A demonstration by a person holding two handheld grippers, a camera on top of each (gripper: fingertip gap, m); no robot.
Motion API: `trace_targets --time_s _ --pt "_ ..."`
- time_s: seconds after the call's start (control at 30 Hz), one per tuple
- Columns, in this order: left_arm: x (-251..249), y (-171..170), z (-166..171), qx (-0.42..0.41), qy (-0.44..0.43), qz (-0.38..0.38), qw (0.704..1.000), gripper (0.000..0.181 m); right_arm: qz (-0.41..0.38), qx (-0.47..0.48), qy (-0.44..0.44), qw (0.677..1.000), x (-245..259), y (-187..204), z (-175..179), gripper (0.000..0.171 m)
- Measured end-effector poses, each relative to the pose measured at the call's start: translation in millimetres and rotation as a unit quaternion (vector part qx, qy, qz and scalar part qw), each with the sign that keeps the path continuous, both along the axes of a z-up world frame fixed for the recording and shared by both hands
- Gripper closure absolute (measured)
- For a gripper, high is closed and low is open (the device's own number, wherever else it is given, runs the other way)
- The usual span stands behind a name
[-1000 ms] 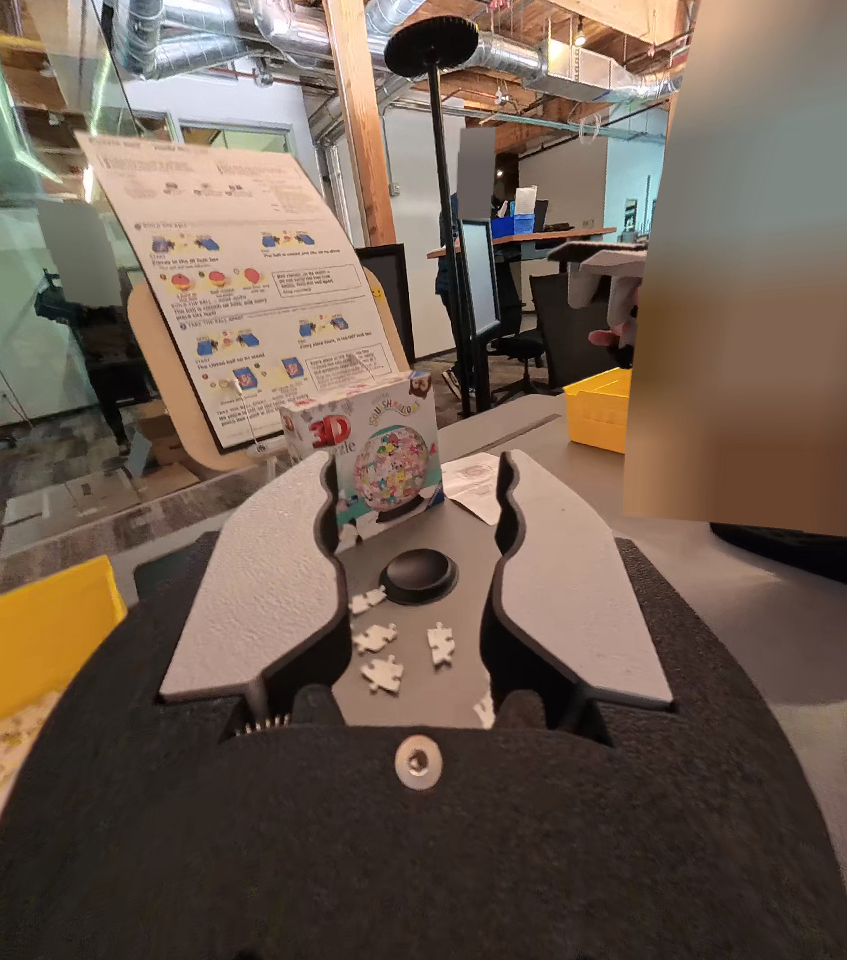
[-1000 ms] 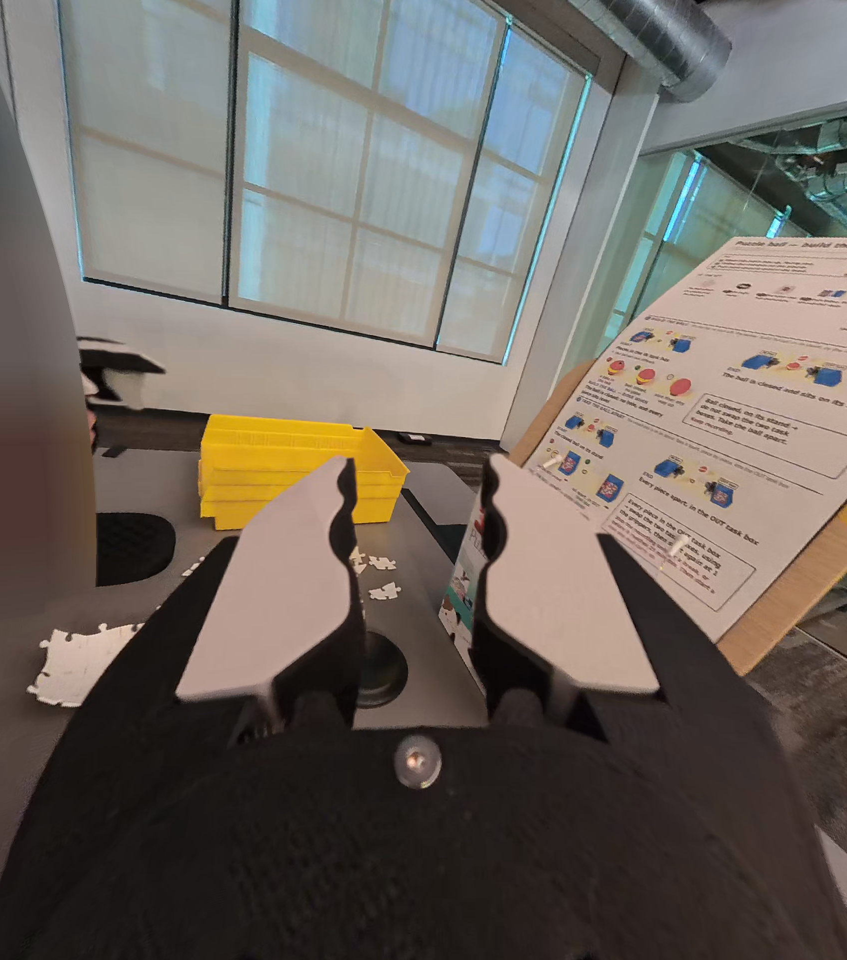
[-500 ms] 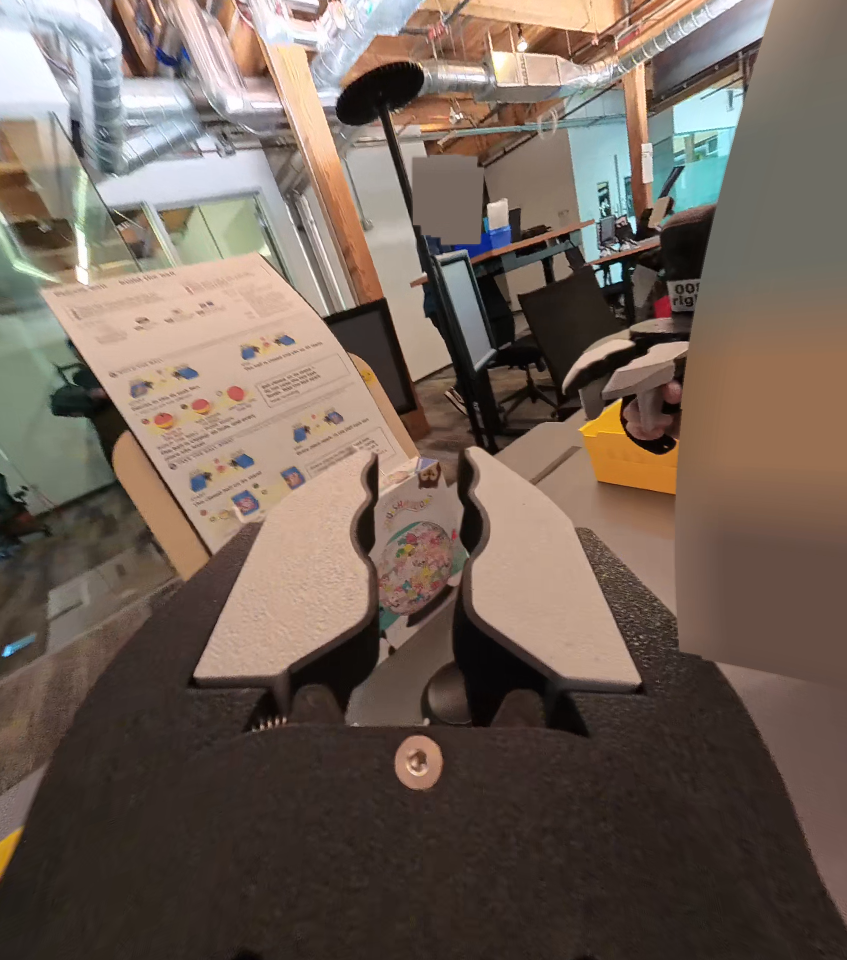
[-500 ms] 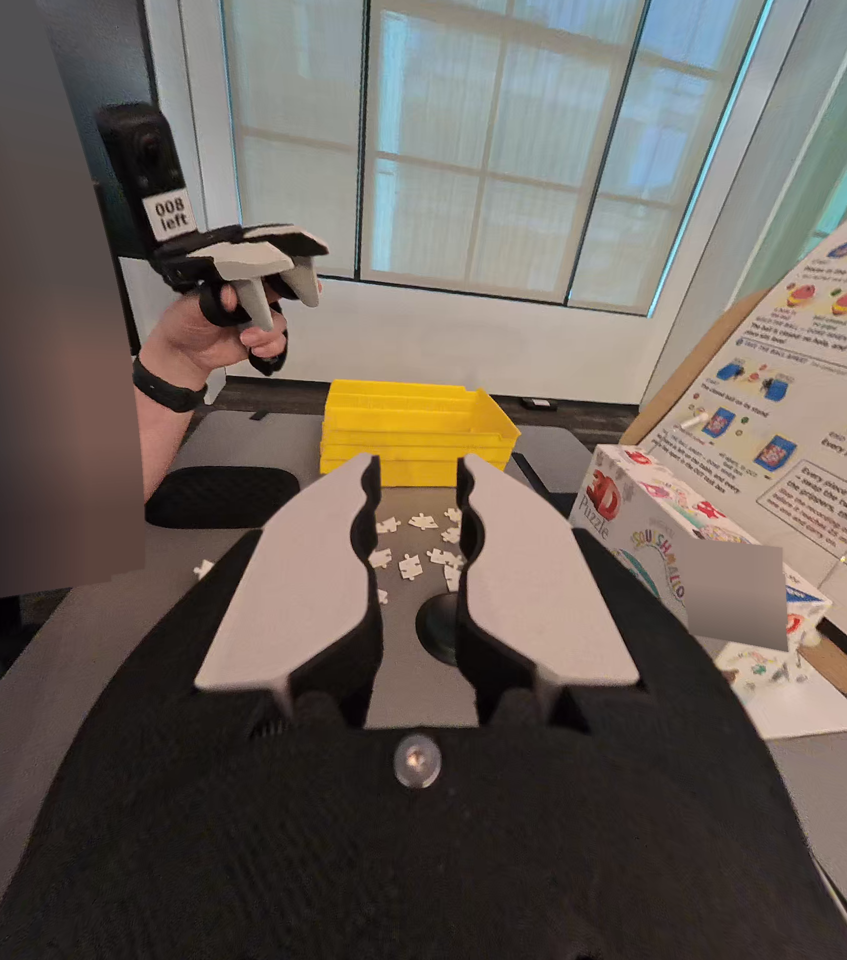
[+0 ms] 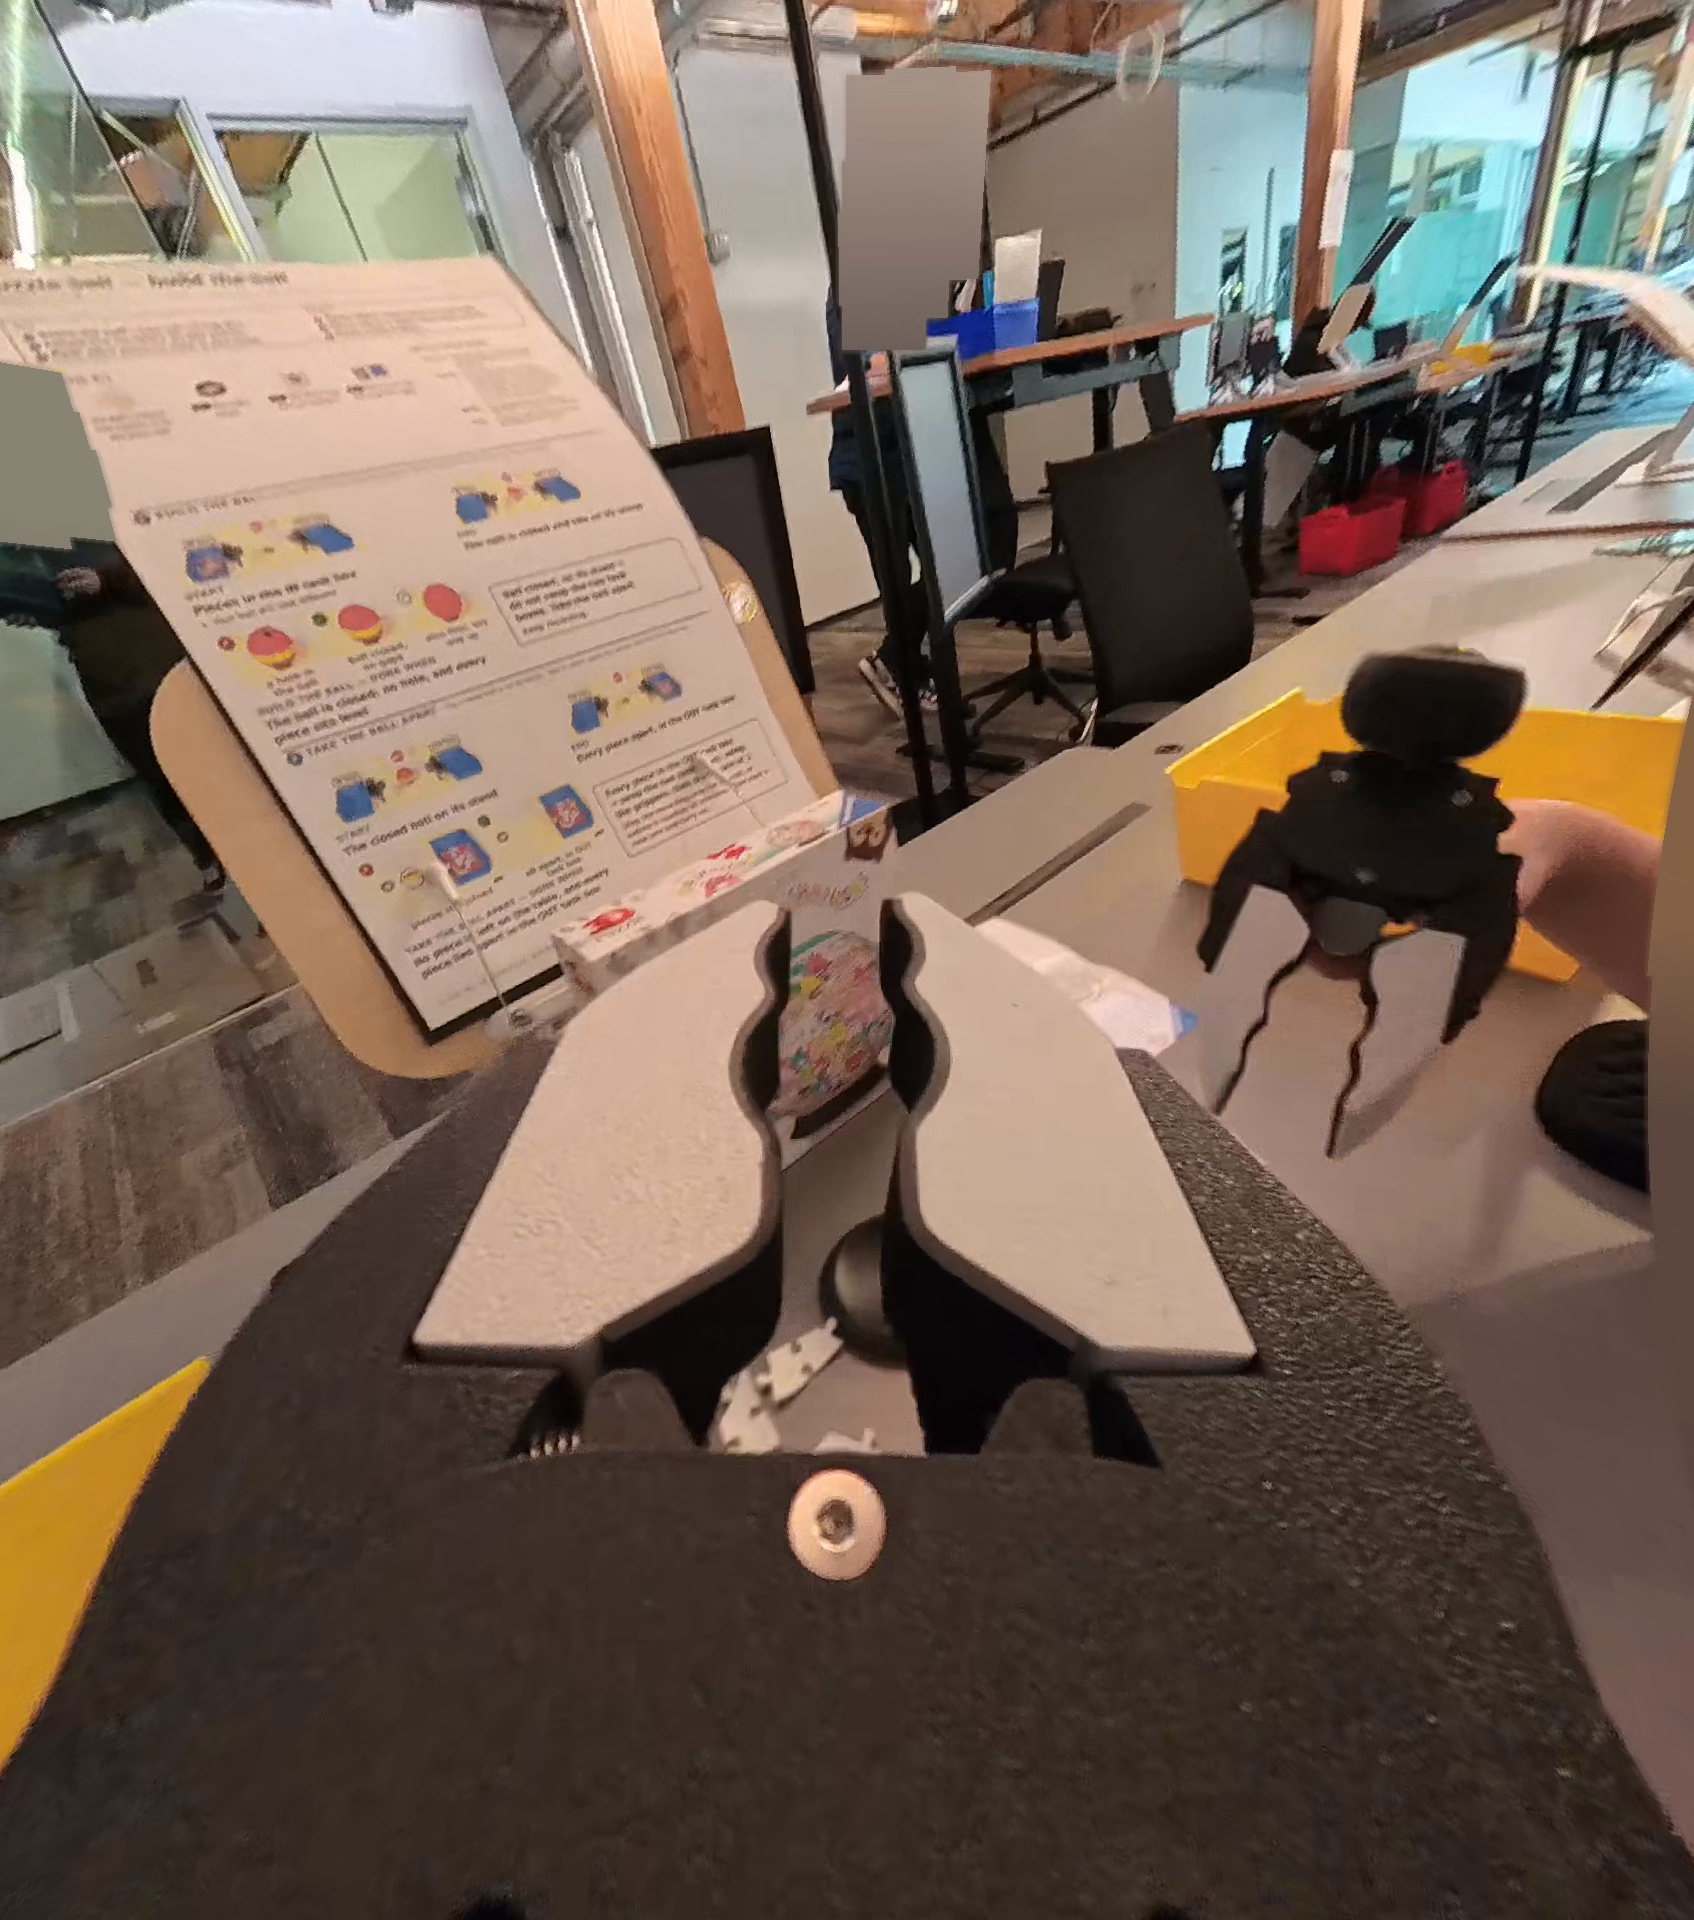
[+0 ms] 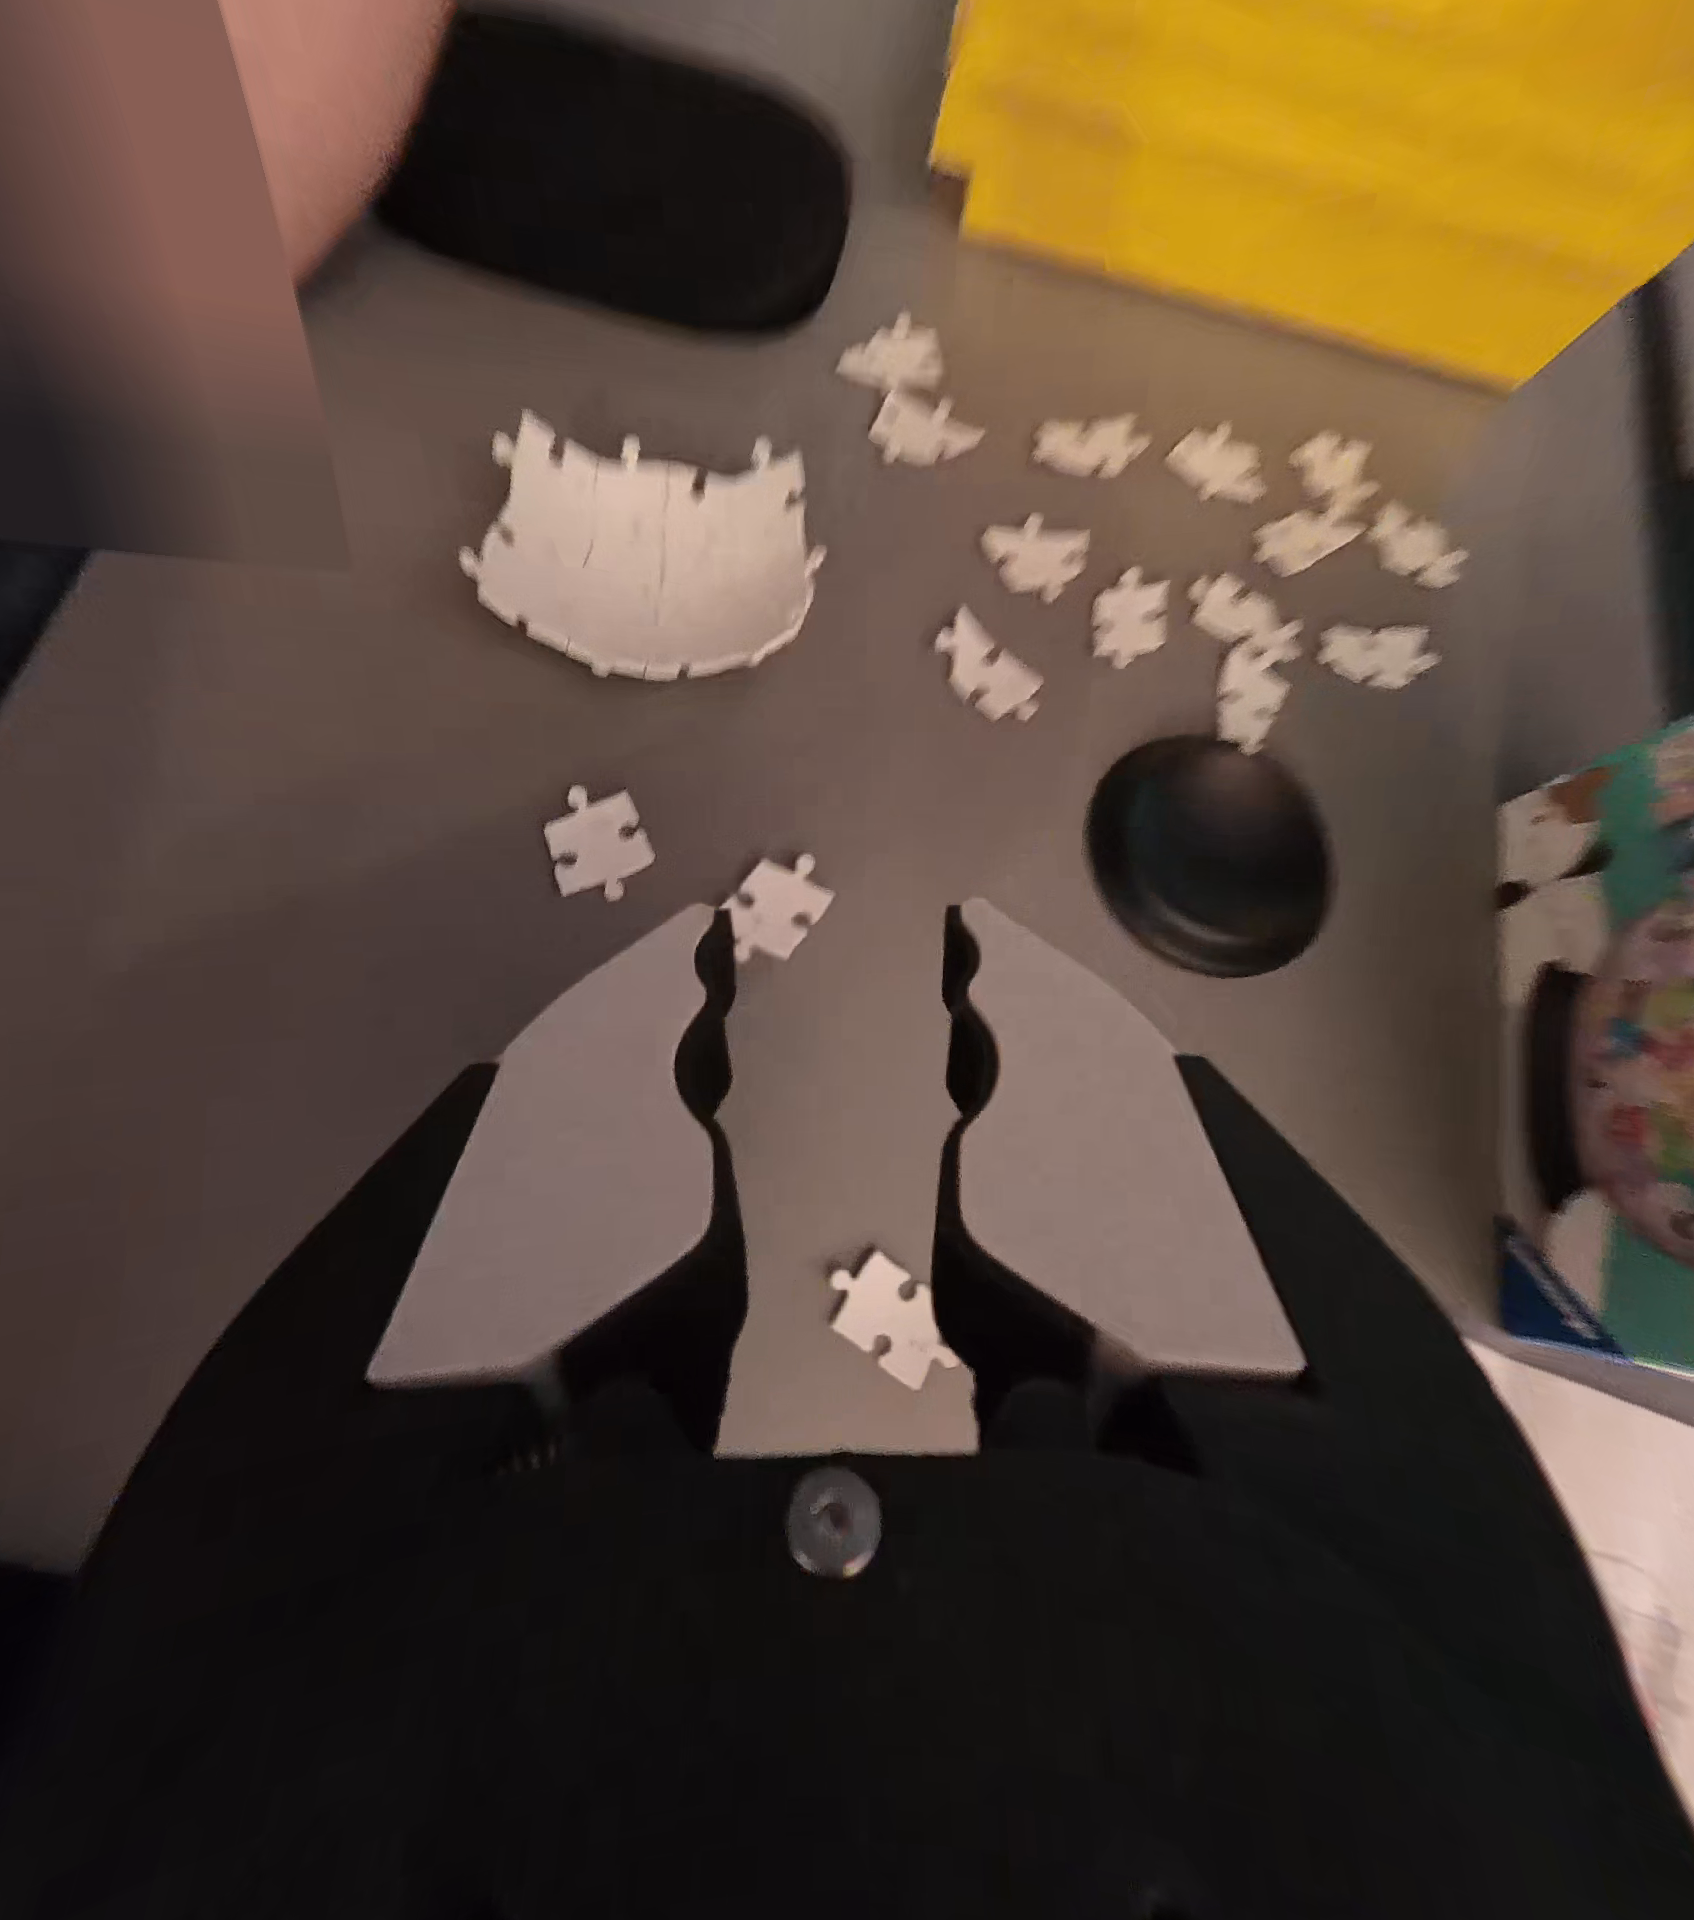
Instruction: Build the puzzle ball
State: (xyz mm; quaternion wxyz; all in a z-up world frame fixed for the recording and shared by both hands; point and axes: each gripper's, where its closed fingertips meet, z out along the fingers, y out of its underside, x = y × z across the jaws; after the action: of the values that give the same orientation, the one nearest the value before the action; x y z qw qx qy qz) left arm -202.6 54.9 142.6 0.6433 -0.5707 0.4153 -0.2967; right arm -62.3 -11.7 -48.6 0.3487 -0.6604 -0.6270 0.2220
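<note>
Since the earlier frame the right gripper (image 6: 830,920) tips down over the table (image 6: 199,935), jaws apart and empty above loose pieces (image 6: 1227,540) and the joined shell (image 6: 645,551); left gripper (image 5: 830,971) hovers, narrowly parted, empty; picking likely next.

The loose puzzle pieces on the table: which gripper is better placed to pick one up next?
Probably the right gripper. It points down at the table, jaws open and empty, with a loose piece at its tips. The left gripper looks out toward the puzzle box, not down at the pieces.
</note>
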Motion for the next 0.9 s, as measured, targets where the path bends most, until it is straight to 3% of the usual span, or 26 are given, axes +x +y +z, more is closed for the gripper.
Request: trace_targets --time_s 0.13,0.33,0.63,0.77,0.9 --pt "-8 6 -10 -0.031 0.018 0.0 0.999 0.164 0.009 -0.052 -0.061 0.997 -2 -11 -49 0.126" --pt "-4 7 -31 -0.079 0.047 -0.036 0.995 0.165 0.0 -0.036 -0.063 0.997 4 -33 -81 0.126" --pt "18 -19 -135 -0.191 0.178 -0.14 0.955 0.162 0.007 -0.057 -0.079 0.995 8 -32 -99 0.129" --pt "15 -14 -186 -0.227 0.219 -0.133 0.94 0.157 0.017 -0.081 -0.09 0.992 4 -28 -106 0.137" --pt "11 -24 -217 -0.301 0.235 -0.158 0.911 0.16 0.015 -0.104 -0.097 0.99 6 -36 -108 0.138"
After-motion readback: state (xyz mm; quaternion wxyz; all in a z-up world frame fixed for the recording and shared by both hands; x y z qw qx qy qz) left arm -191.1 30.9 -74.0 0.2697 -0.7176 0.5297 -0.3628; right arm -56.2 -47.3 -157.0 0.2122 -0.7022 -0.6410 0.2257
